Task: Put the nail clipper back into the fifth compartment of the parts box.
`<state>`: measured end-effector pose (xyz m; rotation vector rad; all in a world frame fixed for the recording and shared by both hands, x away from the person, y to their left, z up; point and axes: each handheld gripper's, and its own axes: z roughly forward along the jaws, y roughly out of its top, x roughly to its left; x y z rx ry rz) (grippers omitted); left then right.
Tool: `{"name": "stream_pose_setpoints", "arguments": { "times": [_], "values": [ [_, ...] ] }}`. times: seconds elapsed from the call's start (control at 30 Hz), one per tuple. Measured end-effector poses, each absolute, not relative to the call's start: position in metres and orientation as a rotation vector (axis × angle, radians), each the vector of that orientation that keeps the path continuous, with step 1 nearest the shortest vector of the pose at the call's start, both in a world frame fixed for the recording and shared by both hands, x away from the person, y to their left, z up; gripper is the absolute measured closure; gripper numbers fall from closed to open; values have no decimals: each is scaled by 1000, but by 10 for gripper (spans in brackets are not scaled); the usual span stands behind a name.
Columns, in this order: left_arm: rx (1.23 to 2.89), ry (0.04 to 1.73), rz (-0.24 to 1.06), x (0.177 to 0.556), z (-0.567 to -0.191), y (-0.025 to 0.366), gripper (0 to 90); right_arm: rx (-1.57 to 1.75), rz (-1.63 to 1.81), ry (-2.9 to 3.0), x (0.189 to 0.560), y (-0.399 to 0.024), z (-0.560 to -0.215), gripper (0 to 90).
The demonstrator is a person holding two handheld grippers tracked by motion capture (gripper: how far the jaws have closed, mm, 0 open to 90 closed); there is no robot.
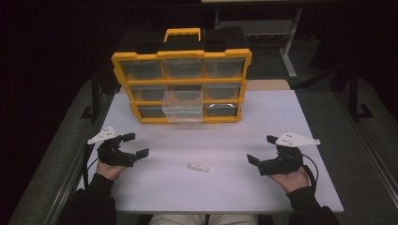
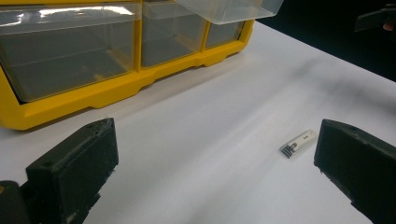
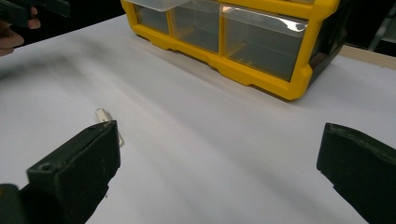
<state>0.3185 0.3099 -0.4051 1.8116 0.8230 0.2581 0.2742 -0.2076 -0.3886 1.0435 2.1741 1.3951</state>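
Note:
A yellow organiser case [image 1: 182, 86] [image 2: 112, 88] [image 3: 261, 70] with clear drawers stands upright at the back of the white table [image 1: 202, 187]. Its middle drawer [image 1: 183, 107] [image 2: 229, 9] is pulled out toward me. A small white flat piece [image 1: 197, 167] [image 2: 299, 143] [image 3: 103, 115] lies on the table between my grippers. My left gripper [image 1: 135, 145] [image 2: 217, 163] is open near the left edge, empty. My right gripper [image 1: 261, 150] [image 3: 219, 163] is open at the right, empty too. In the right gripper view its left jaw partly hides the white piece.
The table's left and right edges lie close beside my hands [image 1: 294, 179]. Dark floor and a white desk leg [image 1: 288, 51] lie behind the case.

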Motion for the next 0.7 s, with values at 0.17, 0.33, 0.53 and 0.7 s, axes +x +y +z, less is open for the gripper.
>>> {"name": "stream_pose_setpoints", "arguments": {
  "times": [0.17,0.33,0.53,0.7],
  "values": [
    [1811,823,260,319,-405,310,0,1020,1379,2202,274,-200,-387,0],
    [1810,823,260,319,-405,310,0,1002,1369,2236,274,-194,-385,0],
    [1814,819,255,319,-406,309,0,975,1359,2278,274,-184,-385,0],
    [1818,817,251,319,-406,309,0,953,1345,2316,275,-176,-385,0]
  ]
}}
